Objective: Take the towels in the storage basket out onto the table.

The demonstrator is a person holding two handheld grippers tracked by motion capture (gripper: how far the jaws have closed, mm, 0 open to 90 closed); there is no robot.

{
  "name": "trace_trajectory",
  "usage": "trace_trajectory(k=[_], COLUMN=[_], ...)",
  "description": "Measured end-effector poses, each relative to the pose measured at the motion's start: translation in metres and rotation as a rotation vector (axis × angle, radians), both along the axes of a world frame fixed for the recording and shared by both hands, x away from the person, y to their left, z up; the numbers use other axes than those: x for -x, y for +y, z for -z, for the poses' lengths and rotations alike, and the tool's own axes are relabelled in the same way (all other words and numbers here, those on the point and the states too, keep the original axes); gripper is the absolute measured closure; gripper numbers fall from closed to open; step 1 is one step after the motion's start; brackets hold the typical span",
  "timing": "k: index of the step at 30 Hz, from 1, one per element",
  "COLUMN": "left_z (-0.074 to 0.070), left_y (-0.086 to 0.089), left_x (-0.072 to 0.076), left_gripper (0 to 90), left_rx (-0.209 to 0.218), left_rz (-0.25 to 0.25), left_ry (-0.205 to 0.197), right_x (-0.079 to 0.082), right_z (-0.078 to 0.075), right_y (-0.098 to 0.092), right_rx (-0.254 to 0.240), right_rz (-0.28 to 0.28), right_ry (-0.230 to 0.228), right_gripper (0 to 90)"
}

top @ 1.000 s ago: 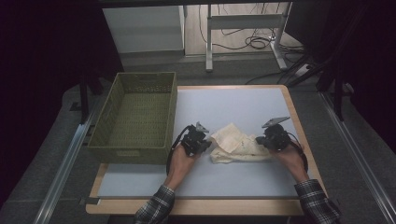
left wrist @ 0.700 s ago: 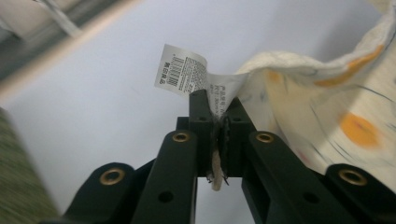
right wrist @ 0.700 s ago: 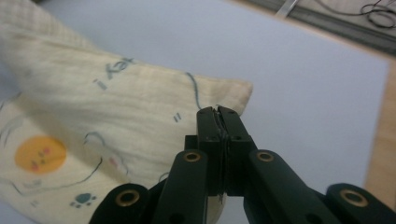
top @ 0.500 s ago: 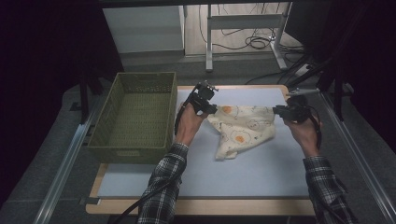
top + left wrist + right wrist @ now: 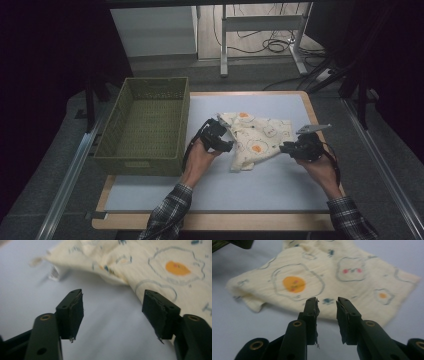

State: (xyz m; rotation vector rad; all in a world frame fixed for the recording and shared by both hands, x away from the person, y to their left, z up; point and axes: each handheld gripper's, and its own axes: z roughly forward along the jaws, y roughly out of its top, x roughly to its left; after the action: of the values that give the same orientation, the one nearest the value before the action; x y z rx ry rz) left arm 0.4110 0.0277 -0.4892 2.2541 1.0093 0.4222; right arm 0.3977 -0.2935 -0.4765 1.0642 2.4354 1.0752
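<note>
The white table [image 5: 260,192] carries the woven green basket [image 5: 145,127] at its left and, just right of it near the middle, a small cream garment printed with fried eggs [image 5: 257,137], lying partly spread with its lower corner bunched and folded over; the garment is outside the basket and apart from it; the left gripper [image 5: 220,142] sits just beside the cloth's left edge, its jaws standing well apart after just opening, nothing between them but bare table in the left gripper view, the hem [image 5: 120,277] lying beyond the tips; the right gripper [image 5: 295,148] sits at the cloth's right edge, jaws parted only narrowly, also just opening, with the fabric [image 5: 352,287] ahead of them and none caught; the main risk appears to be that the loose cloth, now released by both, stays rumpled, so any further smoothing or folding would start crooked; a re-grip with the narrow right jaws could miss the thin edge or pinch two layers; a left hand sweeping sideways might drag the hem toward the basket wall
</note>
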Motion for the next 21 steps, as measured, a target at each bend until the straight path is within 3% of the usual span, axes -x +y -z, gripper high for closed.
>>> trace_trajectory(k=[5,9,14,15,18,20,21], left_z=[0.018,0.028,0.037,0.038,0.043,0.045,0.046], left_y=[0.008,0.013,0.018,0.018,0.020,0.024,0.026], left_x=[0.023,0.045,0.072,0.077,0.093,0.102,0.105], left_gripper=[26.2,21.9,15.2,12.2,10.9,9.8,9.1], left_rx=[0.034,0.030,0.049,0.046,0.010,0.005,0.010], left_rz=[-0.023,-0.017,0.026,0.033,0.054,0.062,0.064], left_ry=[0.021,0.018,0.031,0.033,0.031,0.030,0.028], right_x=[0.010,0.014,0.012,0.011,0.008,0.006,0.004], right_z=[0.014,0.022,0.030,0.034,0.040,0.043,0.046], right_y=[0.015,0.026,0.039,0.043,0.048,0.050,0.051], right_rx=[-0.001,0.020,0.030,0.051,0.091,0.117,0.142], right_rz=[-0.056,-0.079,-0.118,-0.139,-0.156,-0.159,-0.143], right_ry=[0.008,-0.005,-0.054,-0.080,-0.098,-0.108,-0.117], right_gripper=[62.8,56.1,44.2,43.7,44.5,54.6,66.9])
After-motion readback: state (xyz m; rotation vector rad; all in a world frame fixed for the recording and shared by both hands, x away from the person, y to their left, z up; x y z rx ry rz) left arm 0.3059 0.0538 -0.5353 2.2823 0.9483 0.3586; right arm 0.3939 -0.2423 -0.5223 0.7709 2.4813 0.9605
